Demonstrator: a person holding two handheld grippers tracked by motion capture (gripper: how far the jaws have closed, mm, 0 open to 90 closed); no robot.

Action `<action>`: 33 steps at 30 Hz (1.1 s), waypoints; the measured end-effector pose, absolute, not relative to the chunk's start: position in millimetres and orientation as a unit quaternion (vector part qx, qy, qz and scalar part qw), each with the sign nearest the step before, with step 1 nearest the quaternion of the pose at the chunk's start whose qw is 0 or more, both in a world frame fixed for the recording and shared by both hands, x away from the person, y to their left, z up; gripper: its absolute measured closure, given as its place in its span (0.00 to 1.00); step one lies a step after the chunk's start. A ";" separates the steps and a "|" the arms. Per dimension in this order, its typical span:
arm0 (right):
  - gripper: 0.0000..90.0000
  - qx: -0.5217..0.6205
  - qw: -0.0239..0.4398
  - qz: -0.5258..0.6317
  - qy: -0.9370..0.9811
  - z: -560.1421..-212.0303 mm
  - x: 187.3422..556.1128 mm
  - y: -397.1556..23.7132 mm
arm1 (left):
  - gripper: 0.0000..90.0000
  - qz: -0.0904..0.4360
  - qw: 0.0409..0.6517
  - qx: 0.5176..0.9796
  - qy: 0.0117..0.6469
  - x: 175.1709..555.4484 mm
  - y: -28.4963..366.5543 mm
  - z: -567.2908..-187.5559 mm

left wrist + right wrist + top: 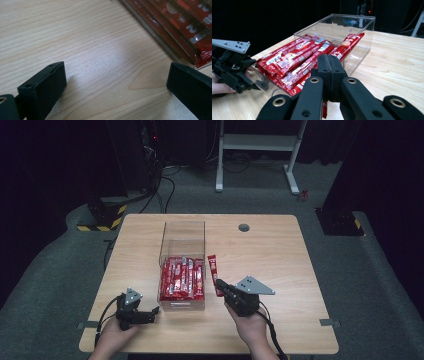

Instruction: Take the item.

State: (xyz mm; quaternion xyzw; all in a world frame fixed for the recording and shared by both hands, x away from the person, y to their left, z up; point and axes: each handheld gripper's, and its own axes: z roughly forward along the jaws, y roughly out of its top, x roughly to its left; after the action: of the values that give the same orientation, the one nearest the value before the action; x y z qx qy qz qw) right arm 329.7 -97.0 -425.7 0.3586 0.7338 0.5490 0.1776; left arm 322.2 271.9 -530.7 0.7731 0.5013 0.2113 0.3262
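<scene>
The right gripper is the one at work: its fingers are pressed together on the near end of a red snack stick, a sliver of red wrapper showing below the pads in the right gripper view. In the high view that stick lies flat on the worktop, just beside the right wall of the clear box, its long axis running away from the person, roughly parallel to the box's long side. So the stick stretches straight ahead of the closed fingers, and the box opening sits to their left and a little higher than the worktop. Judged from this, the coming move is a lift and a short shift left over the wall, keeping the stick lined up with the others.

The left gripper rests low at the near left corner of the box, fingers set wide apart with only bare wood between them; the box edge and its red packets lie ahead and to one side of it. It is the farther hand from the loose stick.

Inside the box, the near half holds a pile of matching sticks laid lengthwise; the far half looks bare.
</scene>
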 end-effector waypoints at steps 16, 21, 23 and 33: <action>1.00 0.365 0.191 0.550 0.726 -421.5 337.3 -107.8 | 0.04 0.212 0.327 0.772 0.502 320.4 272.3 -530.5; 1.00 0.372 0.199 0.548 0.722 -420.2 340.6 -114.5 | 0.05 0.212 0.328 0.771 0.502 318.8 272.4 -530.7; 1.00 0.374 0.204 0.546 0.721 -420.3 341.9 -117.3 | 0.05 0.212 0.329 0.771 0.502 318.7 272.4 -530.7; 1.00 0.389 0.214 0.540 0.715 -422.5 346.5 -129.6 | 0.04 0.212 0.328 0.771 0.502 318.8 272.4 -530.7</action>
State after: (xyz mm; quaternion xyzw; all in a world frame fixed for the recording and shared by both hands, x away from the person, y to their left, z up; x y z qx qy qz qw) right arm 346.5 -129.6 -422.5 0.3889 0.7150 0.5401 0.2140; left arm 318.8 272.4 -530.7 0.7713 0.5023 0.2122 0.3284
